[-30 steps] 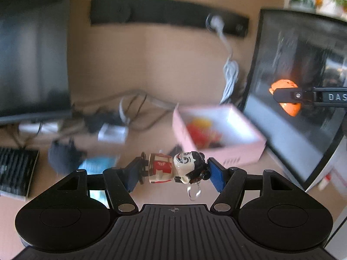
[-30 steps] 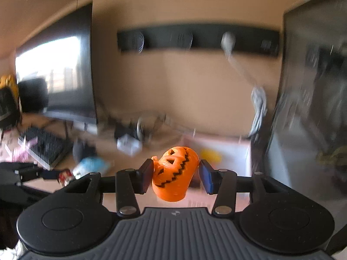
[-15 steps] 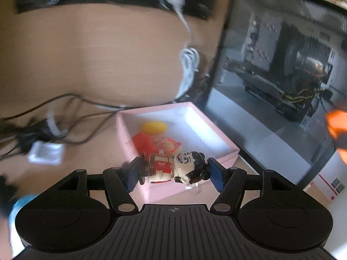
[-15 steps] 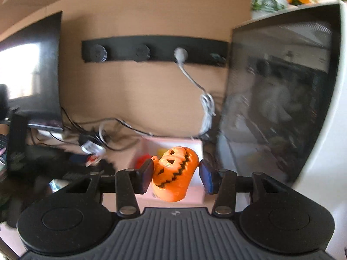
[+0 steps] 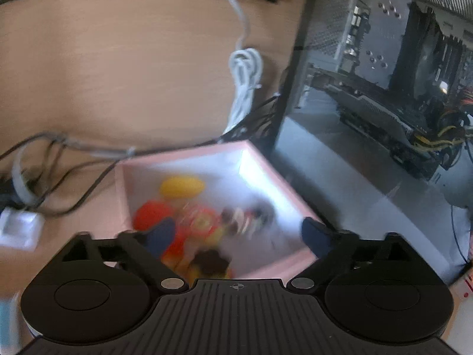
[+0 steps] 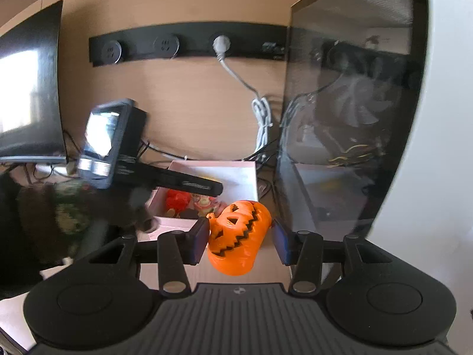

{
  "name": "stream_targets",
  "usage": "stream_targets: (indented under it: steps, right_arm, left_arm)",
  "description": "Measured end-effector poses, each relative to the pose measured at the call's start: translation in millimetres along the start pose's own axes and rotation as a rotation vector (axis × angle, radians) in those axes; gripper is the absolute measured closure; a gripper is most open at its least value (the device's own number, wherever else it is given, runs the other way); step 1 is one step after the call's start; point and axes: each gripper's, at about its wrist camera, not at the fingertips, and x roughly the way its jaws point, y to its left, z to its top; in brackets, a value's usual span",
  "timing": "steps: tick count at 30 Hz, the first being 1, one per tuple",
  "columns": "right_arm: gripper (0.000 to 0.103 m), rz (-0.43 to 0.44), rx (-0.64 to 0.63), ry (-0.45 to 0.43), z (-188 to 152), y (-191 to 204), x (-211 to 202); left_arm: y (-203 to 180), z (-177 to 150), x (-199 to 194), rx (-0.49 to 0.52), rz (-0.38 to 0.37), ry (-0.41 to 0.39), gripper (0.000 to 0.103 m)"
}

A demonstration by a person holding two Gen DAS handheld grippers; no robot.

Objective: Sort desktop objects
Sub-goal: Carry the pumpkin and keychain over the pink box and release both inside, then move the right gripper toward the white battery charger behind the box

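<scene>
My left gripper [image 5: 238, 235] hangs over the pink box [image 5: 283, 183] with its jaws opening and far apart. Nothing is pressed between its blue pads. The small black-haired figurine [image 5: 245, 219] is a blur below them, inside the box among a yellow toy [image 5: 181, 186] and a red toy [image 5: 150, 216]. My right gripper [image 6: 240, 241] is shut on the orange jack-o'-lantern pumpkin [image 6: 238, 236], just in front of the pink box [image 6: 212, 164]. One black finger [image 6: 189, 184] of the left gripper reaches over that box in the right wrist view.
A glass-sided computer case [image 5: 369, 88] stands right beside the box. A bundled white cable [image 5: 245, 88] hangs from the black socket strip [image 6: 189, 44] on the wooden back panel. Black cables [image 5: 59, 159] and a white adapter [image 5: 19, 227] lie left of the box; a monitor [image 6: 29, 88] stands far left.
The left gripper moved over the pink box and opened wide; the figurine left its pads and dropped into the box. The right gripper carried the pumpkin closer to the box.
</scene>
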Motion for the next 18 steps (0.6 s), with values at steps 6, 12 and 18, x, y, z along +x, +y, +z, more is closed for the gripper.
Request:
stream_targets:
  steps: [6,12,18]
  right_arm:
    - [0.057,0.094,-0.005,0.048,18,2,62]
    - [0.057,0.011,-0.036,0.011,55,16,149]
    - [0.047,0.009,0.032,0.033,69,31,212]
  left_arm:
    - [41,-51,-81,-0.125,0.151,-0.001,0.002]
    - [72,-88,-153,-0.238,0.414,-0.040,0.000]
    - [95,-132,-210,-0.394,0.617,0.006,0.000]
